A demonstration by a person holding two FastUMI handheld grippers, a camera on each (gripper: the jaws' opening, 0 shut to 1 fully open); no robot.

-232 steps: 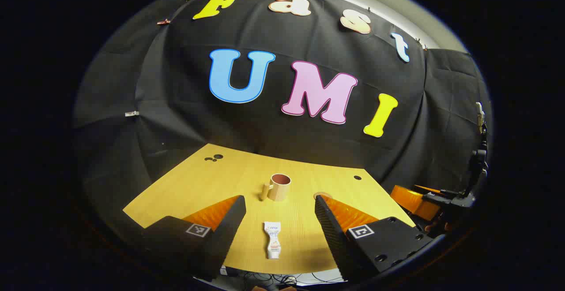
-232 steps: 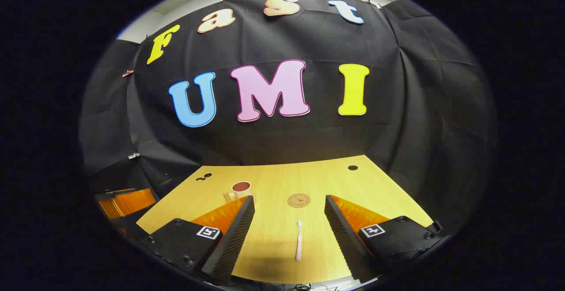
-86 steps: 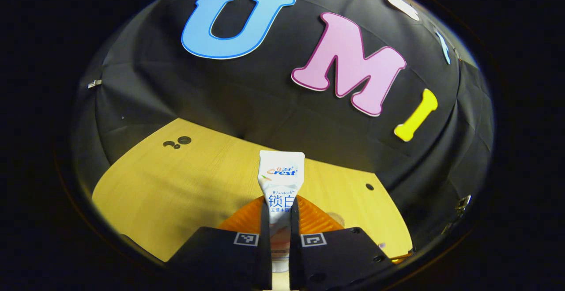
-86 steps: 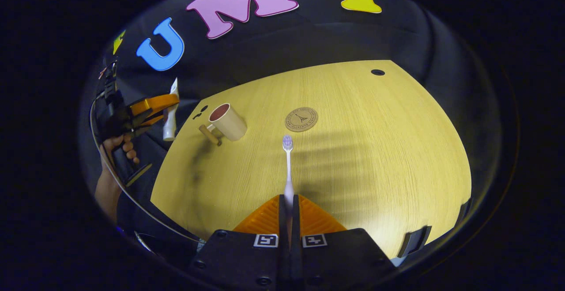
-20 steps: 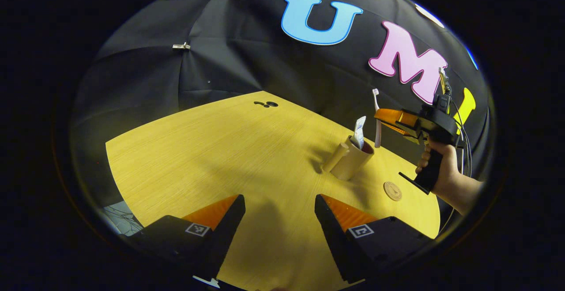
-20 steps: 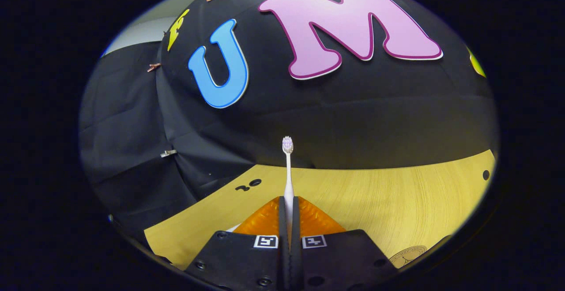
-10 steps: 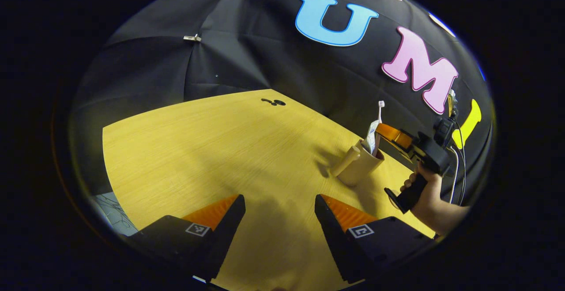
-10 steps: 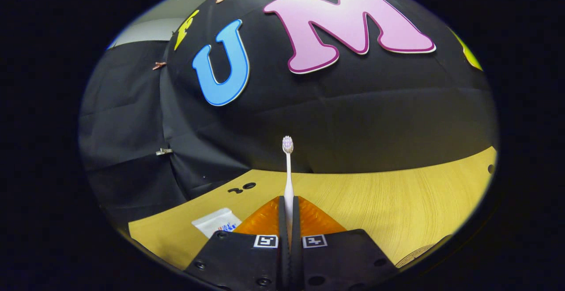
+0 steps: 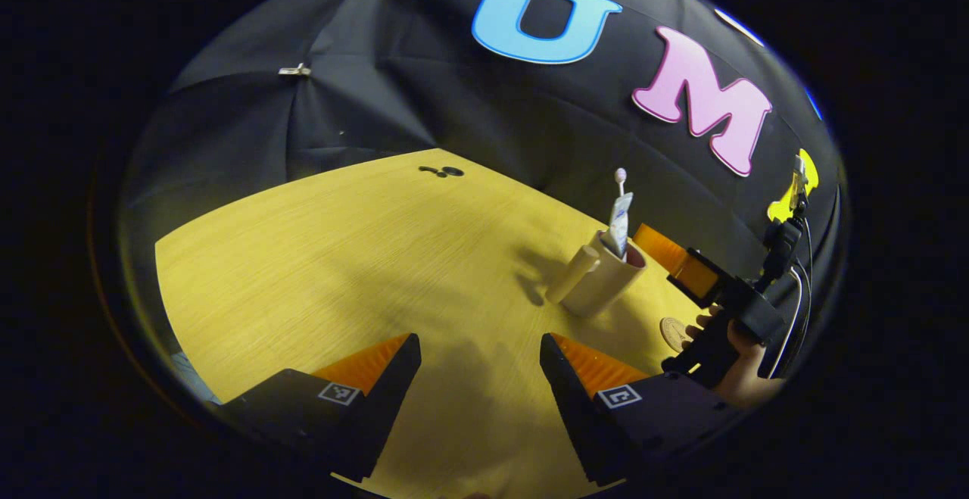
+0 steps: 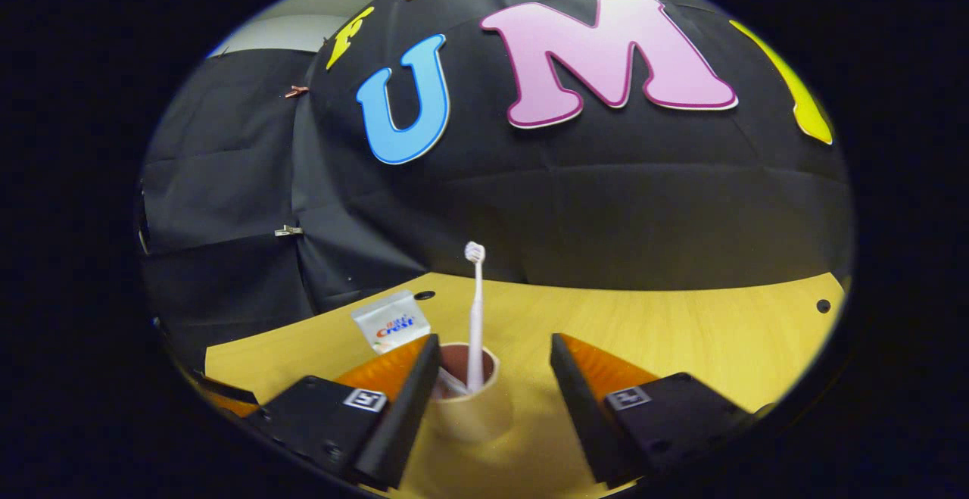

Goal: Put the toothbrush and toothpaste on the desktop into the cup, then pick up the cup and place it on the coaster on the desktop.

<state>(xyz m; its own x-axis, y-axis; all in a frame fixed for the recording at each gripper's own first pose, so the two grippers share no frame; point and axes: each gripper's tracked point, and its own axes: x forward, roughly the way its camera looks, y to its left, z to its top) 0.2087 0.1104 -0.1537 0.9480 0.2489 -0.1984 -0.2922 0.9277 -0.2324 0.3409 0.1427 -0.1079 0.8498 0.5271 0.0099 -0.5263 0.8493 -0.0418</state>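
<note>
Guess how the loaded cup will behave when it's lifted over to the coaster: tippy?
Probably a bit top-heavy: the toothbrush and toothpaste stand well above the cup rim and lean, so they may shift. The side handle likely pulls it off-balance. The cup looks rigid.

A staged recording booth, not a lived-in room: black cloth wall (image 9: pixel 424 98) pinned with clips (image 9: pixel 294 70) at eleven o'clock, wrapping a bare wooden desktop (image 9: pixel 341 257) with drilled holes (image 9: pixel 443 172).
</note>
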